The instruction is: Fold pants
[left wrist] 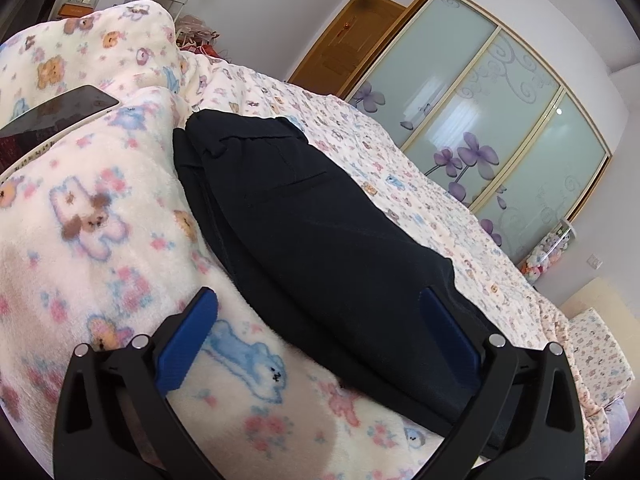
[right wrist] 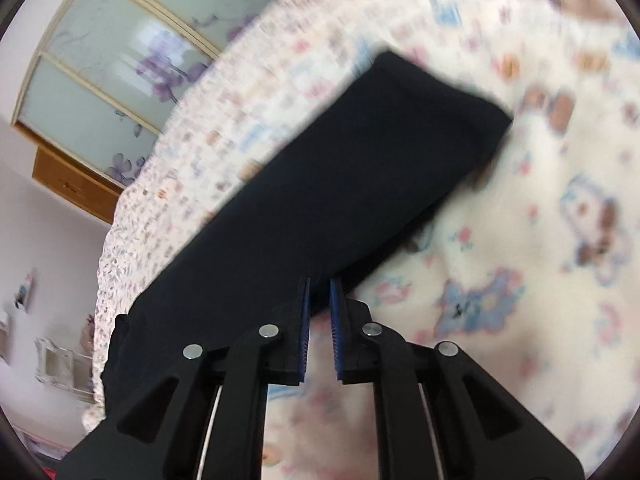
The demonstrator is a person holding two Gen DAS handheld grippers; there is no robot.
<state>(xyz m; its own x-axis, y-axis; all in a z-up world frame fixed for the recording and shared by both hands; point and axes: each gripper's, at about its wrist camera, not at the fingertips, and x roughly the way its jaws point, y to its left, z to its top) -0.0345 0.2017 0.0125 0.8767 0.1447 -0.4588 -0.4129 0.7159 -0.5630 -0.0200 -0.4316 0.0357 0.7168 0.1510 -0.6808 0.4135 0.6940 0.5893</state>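
1. The left gripper (left wrist: 318, 320) has its blue-padded fingers (left wrist: 188, 340) spread wide, with nothing pinched between them.
2. The black pants (left wrist: 304, 232) lie folded into a long strip on a fleece blanket (left wrist: 100, 208) printed with bears. The strip's near end runs between the left fingers and passes under the right-hand finger; its waistband end with a welt pocket lies far ahead of the tips.
3. Beyond the left-hand finger, far ahead, a dark phone (left wrist: 52, 114) rests on the blanket, apart from the pants.
4. Ahead and to the right of the left fingers, a floral bedsheet (left wrist: 420, 184) leads toward a sliding wardrobe (left wrist: 500, 128) with frosted panels and purple flowers.
5. The right gripper (right wrist: 319, 286) has its fingers (right wrist: 338, 320) drawn near together, a narrow gap left between the blue pads. The view is blurred, so whether fabric is pinched cannot be told.
6. In the right wrist view the pants (right wrist: 340, 184) stretch from just ahead of the fingertips away to the upper right, and also spread to the left of the left-hand finger.
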